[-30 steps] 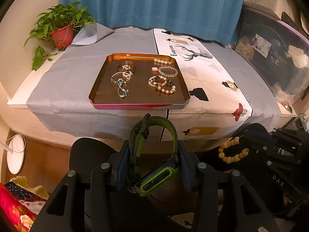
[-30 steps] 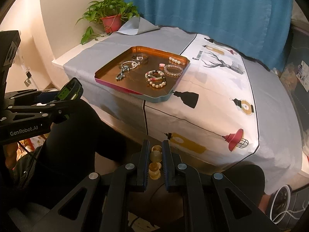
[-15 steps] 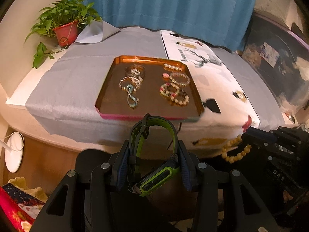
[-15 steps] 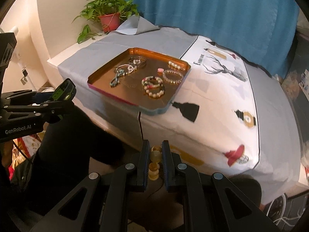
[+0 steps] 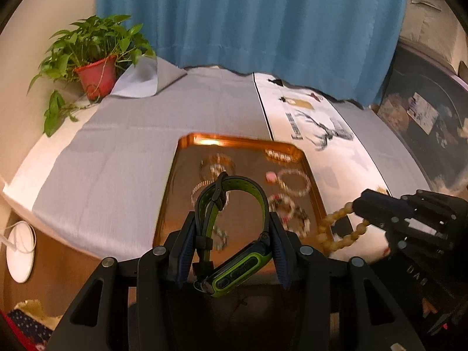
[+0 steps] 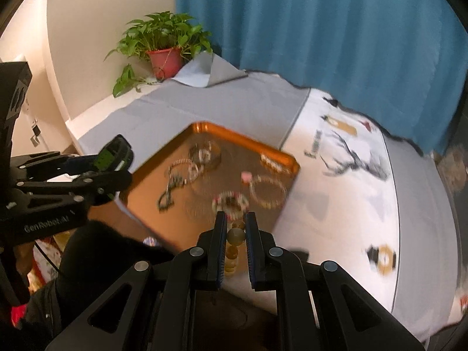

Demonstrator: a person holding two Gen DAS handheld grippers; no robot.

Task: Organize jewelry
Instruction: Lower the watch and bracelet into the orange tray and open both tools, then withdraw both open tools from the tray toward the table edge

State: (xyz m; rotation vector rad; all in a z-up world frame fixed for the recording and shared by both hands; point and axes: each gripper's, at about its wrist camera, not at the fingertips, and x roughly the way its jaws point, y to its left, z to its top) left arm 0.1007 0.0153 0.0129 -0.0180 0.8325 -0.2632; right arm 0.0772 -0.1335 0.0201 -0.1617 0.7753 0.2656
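Now, left gripper (image 5: 231,245) clamps the green-and-black watch (image 5: 234,275); right gripper (image 6: 235,234) is shut on the bead bracelet (image 6: 235,238). Orange tray (image 5: 169,193) lies straight ahead and below the left gripper, ahead-left of the right one, its long axis running away from both. Left looks nearer.

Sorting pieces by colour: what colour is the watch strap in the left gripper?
The watch strap is black outside, lime green inside; the left wrist view shows it best.
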